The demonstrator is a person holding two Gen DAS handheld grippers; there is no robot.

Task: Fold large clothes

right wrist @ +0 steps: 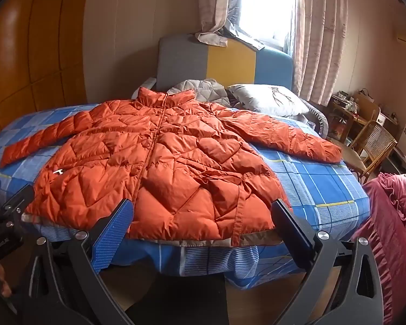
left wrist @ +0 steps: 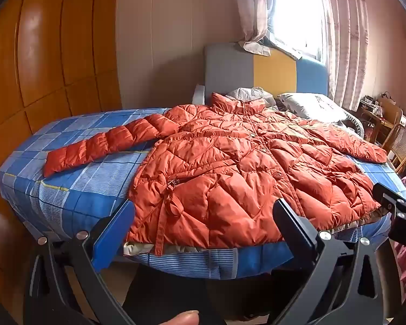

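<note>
An orange quilted puffer jacket (left wrist: 230, 168) lies spread flat, front up, on a bed with a blue checked sheet (left wrist: 75, 189). Both sleeves stretch out sideways and its hem reaches the near edge. My left gripper (left wrist: 203, 216) hovers wide open before the hem's left half, nothing between its blue-padded fingers (left wrist: 113, 233). The right wrist view shows the same jacket (right wrist: 162, 162) on the sheet (right wrist: 319, 184). There my right gripper (right wrist: 203, 216) stands wide open in front of the hem's right half, apart from the cloth. Each gripper shows at the edge of the other's view.
A grey, yellow and blue headboard (right wrist: 224, 62) and a pillow (right wrist: 270, 100) sit at the bed's far end under a curtained window. Wooden wardrobe doors (left wrist: 40, 67) stand left. A cane chair (right wrist: 373, 146) and pink ruffled bedding (right wrist: 392, 233) are right.
</note>
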